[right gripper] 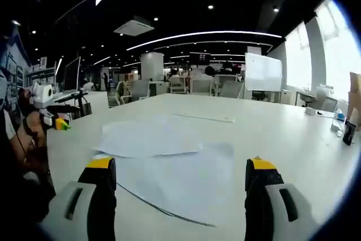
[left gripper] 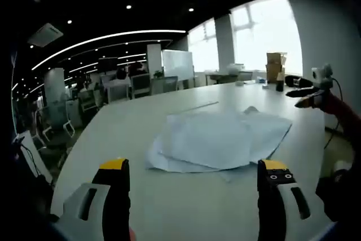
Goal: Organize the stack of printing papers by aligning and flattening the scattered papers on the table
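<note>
The papers (left gripper: 217,139) are thin white sheets, matte and slightly wavy, lying loose and fanned out of line on the smooth pale bench (left gripper: 141,117), corners sticking out at different angles. In the left gripper view they sit ahead of the left tool (left gripper: 194,176), just beyond its yellow-tipped black jaws, which stand wide apart and released with nothing between them. At the right edge of that view the right tool (left gripper: 302,93) comes in, held above the bench beside the far corner of the spread, apart from the sheets.

In the right gripper view the papers (right gripper: 169,162) reach closer: the nearest sheet, flat with one long dark-shadowed edge, extends between the parted jaws of the right tool (right gripper: 180,176), which grips nothing. A second sheet lies skewed over its far left part. The left tool (right gripper: 56,118) shows at the left edge, near a person's hand.

A brown cardboard box (left gripper: 276,66) stands at the far end of the bench by the windows; its contents cannot be made out
</note>
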A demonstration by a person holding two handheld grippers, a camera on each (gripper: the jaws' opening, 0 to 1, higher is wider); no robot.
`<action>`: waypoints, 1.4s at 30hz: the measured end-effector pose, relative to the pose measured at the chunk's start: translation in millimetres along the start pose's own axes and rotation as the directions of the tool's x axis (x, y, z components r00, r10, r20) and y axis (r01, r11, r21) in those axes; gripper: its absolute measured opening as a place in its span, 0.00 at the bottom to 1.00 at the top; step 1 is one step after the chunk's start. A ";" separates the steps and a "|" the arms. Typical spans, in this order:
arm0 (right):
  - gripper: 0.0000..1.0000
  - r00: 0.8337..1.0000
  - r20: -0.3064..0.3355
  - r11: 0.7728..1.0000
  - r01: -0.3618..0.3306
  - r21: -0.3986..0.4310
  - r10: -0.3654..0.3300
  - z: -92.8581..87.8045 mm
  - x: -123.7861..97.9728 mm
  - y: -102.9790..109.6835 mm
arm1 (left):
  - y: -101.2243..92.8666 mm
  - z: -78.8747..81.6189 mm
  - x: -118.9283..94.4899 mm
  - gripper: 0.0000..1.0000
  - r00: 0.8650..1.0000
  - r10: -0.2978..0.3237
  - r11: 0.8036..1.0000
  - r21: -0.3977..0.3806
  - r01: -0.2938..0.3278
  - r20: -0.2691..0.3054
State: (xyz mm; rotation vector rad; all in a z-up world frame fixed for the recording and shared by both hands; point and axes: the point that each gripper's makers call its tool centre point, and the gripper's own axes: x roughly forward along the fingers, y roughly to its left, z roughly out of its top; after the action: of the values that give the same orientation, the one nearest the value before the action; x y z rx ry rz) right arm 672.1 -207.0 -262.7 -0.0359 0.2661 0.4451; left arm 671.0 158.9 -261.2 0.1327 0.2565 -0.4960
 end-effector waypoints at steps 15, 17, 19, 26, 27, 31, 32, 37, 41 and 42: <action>0.90 1.000 -0.002 1.000 0.002 0.002 -0.002 -1.7 -1.0 0.9 | -0.1 -0.1 -1.0 0.96 1.000 0.000 1.000 -0.001 0.000 0.004; 0.90 1.000 -0.004 1.000 0.001 0.002 -0.001 -2.2 -0.9 0.9 | 0.1 -0.9 -0.9 0.96 1.000 0.001 1.000 -0.001 -0.001 0.002; 0.90 1.000 -0.004 1.000 0.003 0.001 -0.003 -2.2 -0.7 0.9 | 0.4 -0.6 -1.3 0.96 1.000 0.002 1.000 -0.002 -0.002 0.004; 0.90 1.000 -0.007 1.000 0.000 0.001 0.000 -2.3 2.9 1.8 | 1.1 1.6 -2.6 0.95 1.000 0.006 1.000 -0.003 -0.006 0.014; 0.90 1.000 -0.004 1.000 -0.002 0.000 0.002 -1.2 3.6 2.4 | 0.9 1.8 -2.7 0.95 1.000 0.006 1.000 -0.004 -0.005 0.016; 0.90 1.000 0.004 1.000 -0.009 -0.003 0.009 2.9 7.6 5.5 | -0.3 1.6 -2.9 0.95 1.000 0.003 1.000 -0.003 -0.003 0.016; 0.90 1.000 0.005 1.000 -0.010 -0.005 0.010 3.6 8.5 6.1 | -0.5 1.6 -3.0 0.95 1.000 0.003 1.000 -0.003 -0.003 0.016; 0.90 1.000 0.011 1.000 -0.019 -0.016 0.020 7.4 15.2 9.0 | -2.4 2.7 -3.5 0.95 1.000 -0.001 1.000 -0.003 0.001 0.021; 0.90 1.000 0.017 0.999 -0.025 -0.022 0.026 10.9 20.3 11.5 | -4.4 0.5 -3.4 0.95 1.000 -0.004 1.000 -0.001 0.004 0.013; 0.90 0.999 0.019 0.999 -0.028 -0.022 0.028 11.7 21.4 12.3 | -4.4 0.3 -3.4 0.95 1.000 -0.004 1.000 -0.001 0.004 0.013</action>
State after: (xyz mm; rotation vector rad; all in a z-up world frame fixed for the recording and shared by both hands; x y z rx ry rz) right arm 688.3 -185.8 -256.7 -0.0495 0.2429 0.4758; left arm 666.0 156.5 -260.2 0.1277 0.2446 -0.5006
